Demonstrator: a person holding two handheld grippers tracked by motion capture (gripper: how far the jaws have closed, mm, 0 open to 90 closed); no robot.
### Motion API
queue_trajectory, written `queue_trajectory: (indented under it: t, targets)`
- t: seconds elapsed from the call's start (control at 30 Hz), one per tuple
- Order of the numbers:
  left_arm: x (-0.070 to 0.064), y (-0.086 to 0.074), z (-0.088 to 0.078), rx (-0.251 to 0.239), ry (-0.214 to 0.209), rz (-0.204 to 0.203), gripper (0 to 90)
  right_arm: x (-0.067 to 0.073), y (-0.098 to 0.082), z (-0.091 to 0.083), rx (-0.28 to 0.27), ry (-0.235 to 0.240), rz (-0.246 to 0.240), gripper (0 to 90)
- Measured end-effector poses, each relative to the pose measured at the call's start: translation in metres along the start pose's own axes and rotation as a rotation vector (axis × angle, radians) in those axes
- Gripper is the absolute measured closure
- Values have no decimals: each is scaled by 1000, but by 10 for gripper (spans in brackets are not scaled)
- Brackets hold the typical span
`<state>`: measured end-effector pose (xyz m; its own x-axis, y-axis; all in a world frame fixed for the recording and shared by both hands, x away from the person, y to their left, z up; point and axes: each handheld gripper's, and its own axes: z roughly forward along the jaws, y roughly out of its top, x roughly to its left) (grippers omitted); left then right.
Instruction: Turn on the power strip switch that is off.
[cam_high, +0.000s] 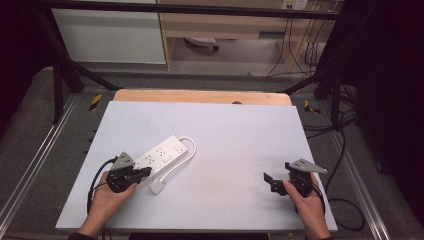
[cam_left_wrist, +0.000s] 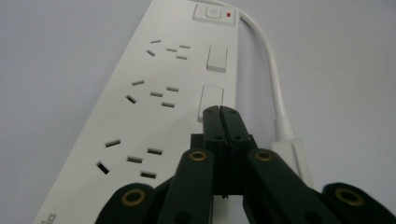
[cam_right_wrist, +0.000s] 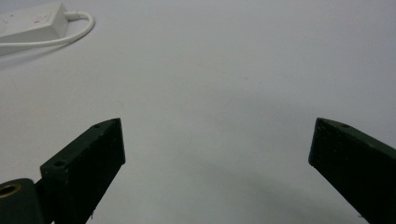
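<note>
a white power strip (cam_high: 161, 155) lies at an angle on the left half of the white bench (cam_high: 235, 145), its switch end pointing away from the person. its white cord (cam_high: 186, 150) leaves that far end, loops round, and runs back along the strip's right side to a white plug (cam_high: 157, 187) lying flat on the bench near the strip's near end.

the left tool (cam_high: 146, 172), held in the person's left hand (cam_high: 107, 200), sits over the near end of the strip. in the left gripper view the left tool (cam_left_wrist: 220, 116) has its jaws pressed together with nothing between them, the tips over the strip's top face (cam_left_wrist: 154, 93) just beside a small rectangular cover; whether they touch the surface cannot be told. three rows of sockets and a switch with a red light (cam_left_wrist: 228, 14) show further along.

the right tool (cam_high: 270, 181), in the right hand (cam_high: 310, 205), is over bare bench on the right, well apart from the strip. in the right gripper view the right tool (cam_right_wrist: 217, 140) has its jaws spread wide and holds nothing, with the strip's switch end (cam_right_wrist: 32, 23) at the upper left.
</note>
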<state>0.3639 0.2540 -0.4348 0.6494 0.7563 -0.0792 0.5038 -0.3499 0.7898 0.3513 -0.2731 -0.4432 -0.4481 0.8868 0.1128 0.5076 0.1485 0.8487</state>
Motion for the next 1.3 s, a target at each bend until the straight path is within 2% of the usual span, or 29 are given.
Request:
queue_trajectory:
  t: [0.33, 1.3]
  targets:
    - [6, -1, -4, 9, 13, -28, 900, 0, 0, 0, 4, 0, -2, 41]
    - [9, -1, -4, 15, 5, -41, 900, 1, 0, 0, 5, 1, -2, 41]
